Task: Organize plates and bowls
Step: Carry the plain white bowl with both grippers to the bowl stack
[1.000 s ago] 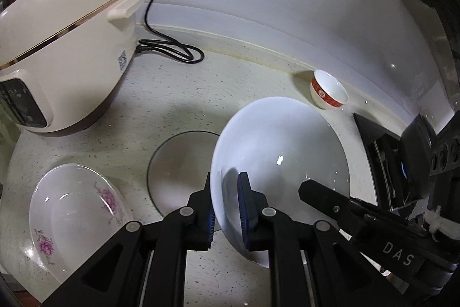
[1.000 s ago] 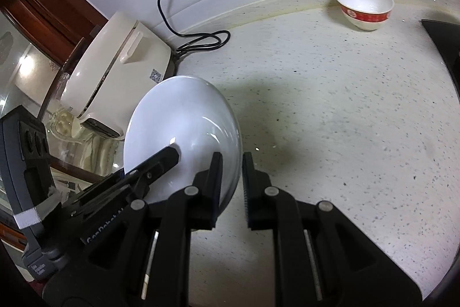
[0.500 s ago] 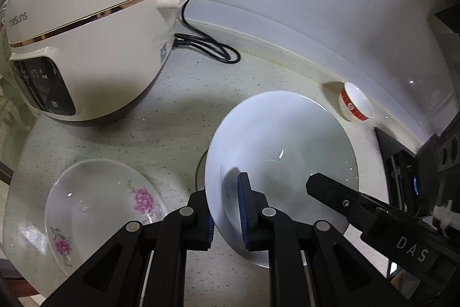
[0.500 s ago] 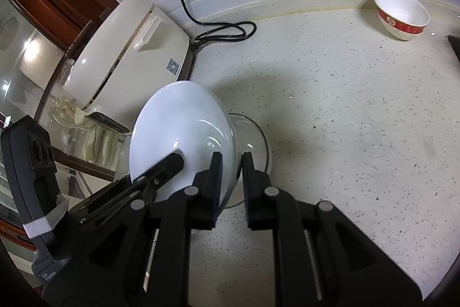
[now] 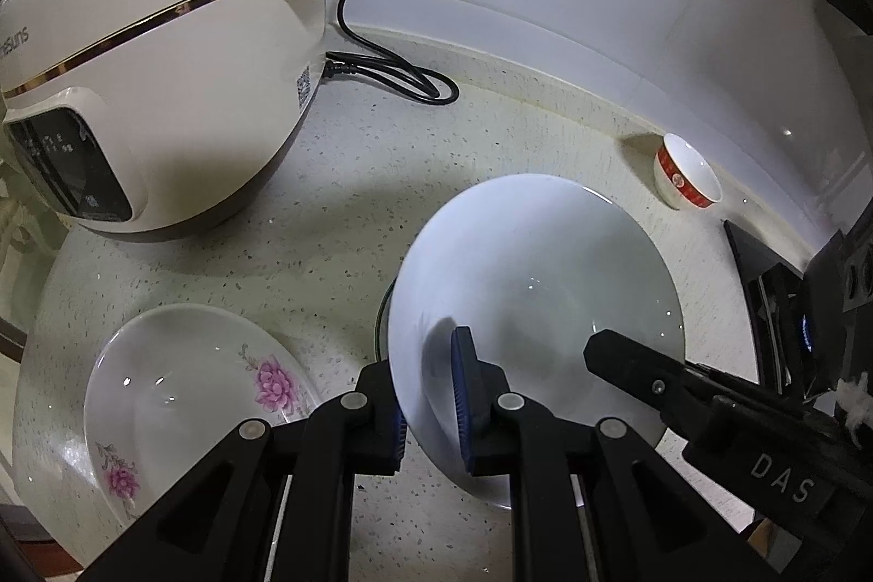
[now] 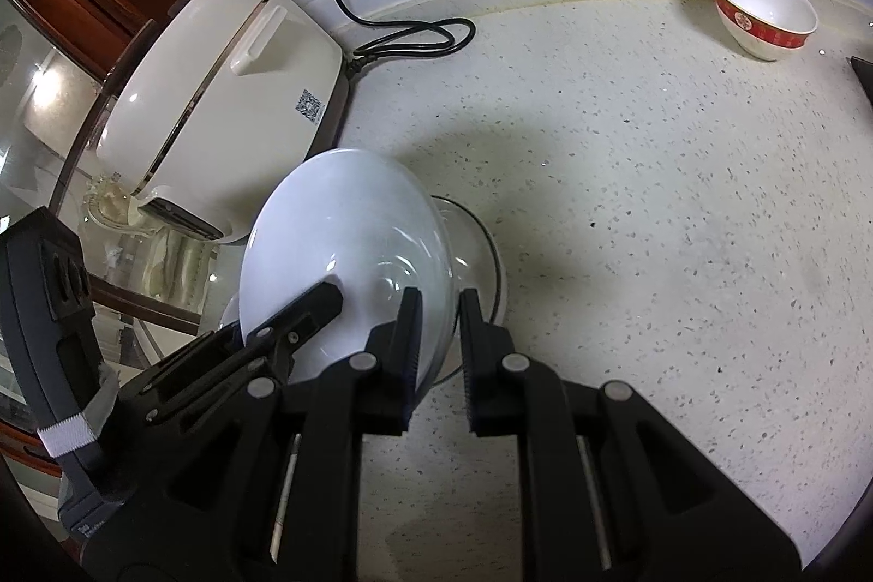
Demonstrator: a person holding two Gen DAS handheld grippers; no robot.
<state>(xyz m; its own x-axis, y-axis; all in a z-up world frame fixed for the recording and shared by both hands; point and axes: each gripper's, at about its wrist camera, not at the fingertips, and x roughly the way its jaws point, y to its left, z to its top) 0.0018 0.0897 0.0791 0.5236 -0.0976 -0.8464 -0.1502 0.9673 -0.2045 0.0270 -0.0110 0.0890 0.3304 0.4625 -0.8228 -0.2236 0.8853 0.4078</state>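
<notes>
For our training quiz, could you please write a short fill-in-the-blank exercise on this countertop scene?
1. Both sets of fingers grip the rim of the large ____ bowl.
2. The flat plate at the counter's edge is decorated with pink ____.
3. The small bowl near the wall has a ____ band.
4. The black cord runs from the cream ____ up the wall.

Missing words: white; flowers; red; cooker

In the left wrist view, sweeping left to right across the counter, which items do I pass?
Rice cooker → floral plate → plain white bowl, clamped by both grippers → small red-banded bowl.
</notes>
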